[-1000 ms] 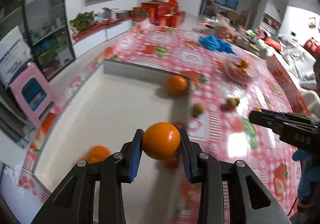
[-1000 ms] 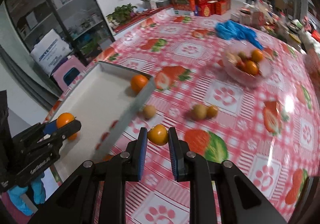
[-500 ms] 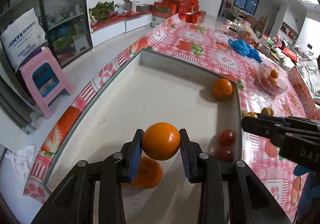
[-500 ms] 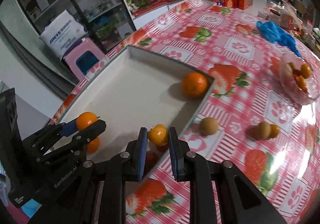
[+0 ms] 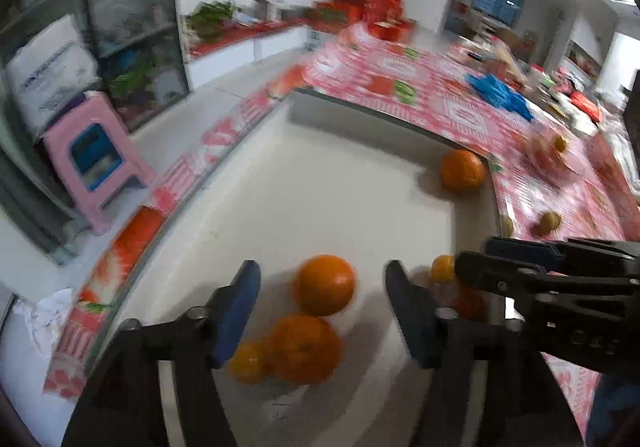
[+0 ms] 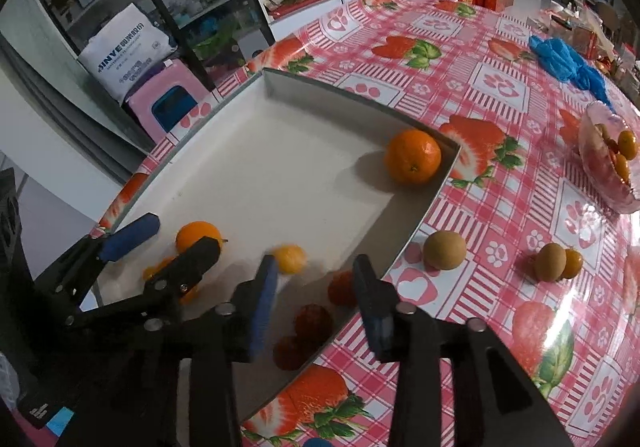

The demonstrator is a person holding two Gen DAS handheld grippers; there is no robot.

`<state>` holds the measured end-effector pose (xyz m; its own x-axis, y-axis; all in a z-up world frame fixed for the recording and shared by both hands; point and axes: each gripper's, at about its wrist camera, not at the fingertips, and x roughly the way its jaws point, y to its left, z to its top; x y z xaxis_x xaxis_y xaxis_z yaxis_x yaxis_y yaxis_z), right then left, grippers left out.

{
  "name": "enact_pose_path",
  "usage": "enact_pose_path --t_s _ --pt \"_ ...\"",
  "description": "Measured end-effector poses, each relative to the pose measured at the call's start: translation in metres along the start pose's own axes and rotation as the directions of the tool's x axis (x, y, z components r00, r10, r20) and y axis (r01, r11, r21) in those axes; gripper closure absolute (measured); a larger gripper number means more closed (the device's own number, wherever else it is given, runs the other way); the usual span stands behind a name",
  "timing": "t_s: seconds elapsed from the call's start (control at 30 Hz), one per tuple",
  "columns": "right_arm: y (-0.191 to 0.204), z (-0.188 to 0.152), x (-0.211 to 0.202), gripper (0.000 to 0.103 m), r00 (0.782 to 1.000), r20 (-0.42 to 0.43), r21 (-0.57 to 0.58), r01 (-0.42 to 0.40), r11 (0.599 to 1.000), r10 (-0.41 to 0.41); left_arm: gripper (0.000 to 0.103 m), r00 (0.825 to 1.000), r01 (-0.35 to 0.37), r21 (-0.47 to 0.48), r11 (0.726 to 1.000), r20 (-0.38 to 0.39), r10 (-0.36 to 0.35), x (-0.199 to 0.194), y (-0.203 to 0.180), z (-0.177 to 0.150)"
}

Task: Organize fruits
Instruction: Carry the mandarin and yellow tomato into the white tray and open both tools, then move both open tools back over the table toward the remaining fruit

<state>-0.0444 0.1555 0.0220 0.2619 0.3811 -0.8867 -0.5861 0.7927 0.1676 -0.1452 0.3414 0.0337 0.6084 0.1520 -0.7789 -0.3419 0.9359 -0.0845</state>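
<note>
Over white tray on bench, we see left hand-held gripper spread wide, orange loose between; right hand-held gripper likewise wide, small orange free.

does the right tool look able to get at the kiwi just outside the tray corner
Probably yes. The right tool is open and empty over the tray edge, and the kiwi sits on bare tablecloth just beyond the wall, with nothing touching it.

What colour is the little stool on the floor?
Pink, with a blue panel; the stool shows best in the left wrist view.
</note>
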Motion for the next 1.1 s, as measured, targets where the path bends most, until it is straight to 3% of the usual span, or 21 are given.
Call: enact_pose_path --t_s 0.13,0.17,0.37,0.43,0.5,0.67,1.1 --pt "0.003 0.002 -0.005 0.035 1.0 0.013 -0.006 -0.007 1.0 0.007 0.031 1.0 0.002 -0.021 1.0 -0.012 -0.002 0.0 0.008 0.0" --pt "0.005 0.002 -0.006 0.025 1.0 0.019 -0.009 0.0 1.0 0.0 0.031 1.0 -0.002 -0.025 1.0 -0.012 0.002 0.0 0.009 0.0" --pt "0.002 -0.003 -0.021 0.017 0.998 0.062 0.0 0.024 1.0 -0.024 0.031 1.0 -0.005 -0.014 1.0 -0.019 0.005 -0.004 0.005 -0.003" --pt "-0.004 -0.006 -0.027 0.012 0.997 0.075 0.013 0.032 0.999 -0.032 0.031 1.0 -0.001 -0.008 1.0 -0.019 0.001 -0.007 0.002 -0.004" --pt "-0.011 -0.008 -0.032 0.0 0.995 0.09 0.027 0.041 0.999 -0.044 0.031 1.0 0.007 0.001 1.0 -0.017 -0.007 -0.01 -0.003 -0.004" --pt "-0.038 -0.019 -0.047 0.0 0.991 0.118 0.086 0.059 0.995 -0.069 0.031 1.0 0.021 0.048 0.999 -0.008 -0.021 -0.022 -0.021 -0.004" --pt "-0.121 -0.051 -0.066 0.0 0.985 0.088 0.251 0.121 0.96 -0.147 0.031 0.998 0.065 0.166 0.984 0.005 -0.066 -0.053 -0.083 0.008"
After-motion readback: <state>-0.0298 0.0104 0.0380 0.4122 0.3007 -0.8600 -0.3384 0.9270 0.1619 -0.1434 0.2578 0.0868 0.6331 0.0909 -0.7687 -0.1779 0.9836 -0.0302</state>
